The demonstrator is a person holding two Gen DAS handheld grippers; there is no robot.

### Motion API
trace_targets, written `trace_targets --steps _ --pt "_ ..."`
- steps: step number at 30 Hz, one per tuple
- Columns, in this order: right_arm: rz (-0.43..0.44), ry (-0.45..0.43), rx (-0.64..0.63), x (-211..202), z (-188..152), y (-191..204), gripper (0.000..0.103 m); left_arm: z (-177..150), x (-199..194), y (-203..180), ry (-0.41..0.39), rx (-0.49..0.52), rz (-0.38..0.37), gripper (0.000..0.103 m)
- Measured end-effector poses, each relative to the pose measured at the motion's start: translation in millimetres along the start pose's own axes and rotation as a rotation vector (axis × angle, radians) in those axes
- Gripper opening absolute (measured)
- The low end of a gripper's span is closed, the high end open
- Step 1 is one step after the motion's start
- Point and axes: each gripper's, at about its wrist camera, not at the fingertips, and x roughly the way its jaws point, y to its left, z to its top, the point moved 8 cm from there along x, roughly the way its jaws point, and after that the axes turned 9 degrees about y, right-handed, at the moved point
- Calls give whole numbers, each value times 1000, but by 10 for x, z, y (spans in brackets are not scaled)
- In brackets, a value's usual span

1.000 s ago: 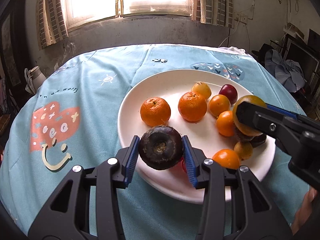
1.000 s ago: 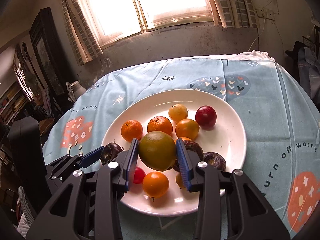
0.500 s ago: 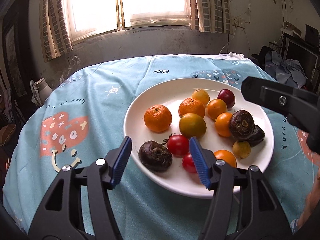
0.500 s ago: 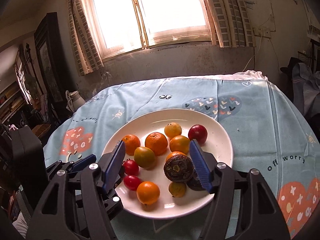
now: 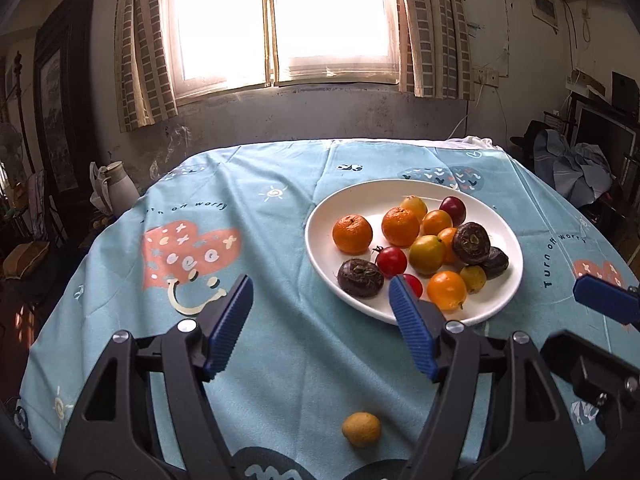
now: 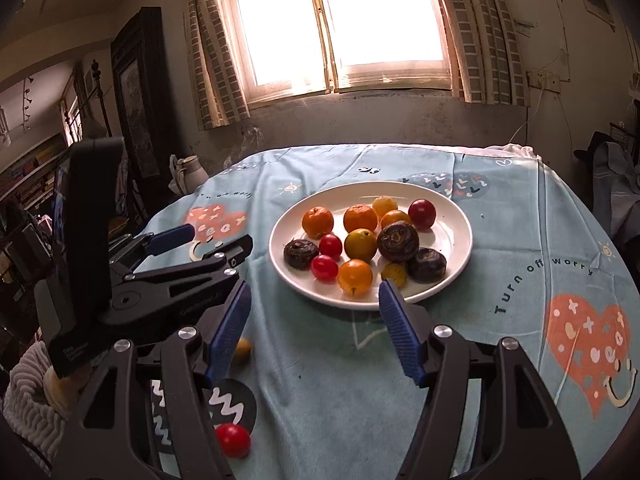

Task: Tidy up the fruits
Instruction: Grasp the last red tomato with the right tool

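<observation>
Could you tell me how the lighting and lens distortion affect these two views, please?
Left wrist view: the window is blown out to white, and the fisheye bows the table edge. Right wrist view: same overexposed window, dark vignetted corners, yet the fruit on the plate stays sharp.

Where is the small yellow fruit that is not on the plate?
In the left wrist view the small yellow fruit lies on the blue tablecloth, near the table's front edge, apart from the white plate and below the open left gripper.

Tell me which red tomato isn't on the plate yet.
The red tomato lying on the tablecloth near the table's front edge, by the right gripper's left finger; the other two red tomatoes sit on the plate.
</observation>
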Motion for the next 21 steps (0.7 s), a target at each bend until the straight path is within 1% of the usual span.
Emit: trace_targets --steps 4,6,9,12,14,16,18,21 --pt "47 52 -76 -17 -317 286 67 -163 -94 133 9 -9 36 74" --pt "69 81 -106 7 -443 400 67 -214 -140 246 17 -28 57 82" --pt "71 121 -145 75 -564 510 67 -302 -252 493 17 -90 83 91" --pt "79 152 -172 130 -632 594 67 -438 -351 710 34 -152 73 97" --pt "91 176 -184 156 -687 633 67 -541 -384 785 45 -179 45 99" --pt "100 212 -197 198 -766 677 67 -638 -364 780 73 -186 13 99" --pt "105 248 -219 244 -844 725 67 -672 -326 753 95 -173 19 99" --pt "106 249 -207 237 -846 703 67 -681 -300 741 104 -163 41 99"
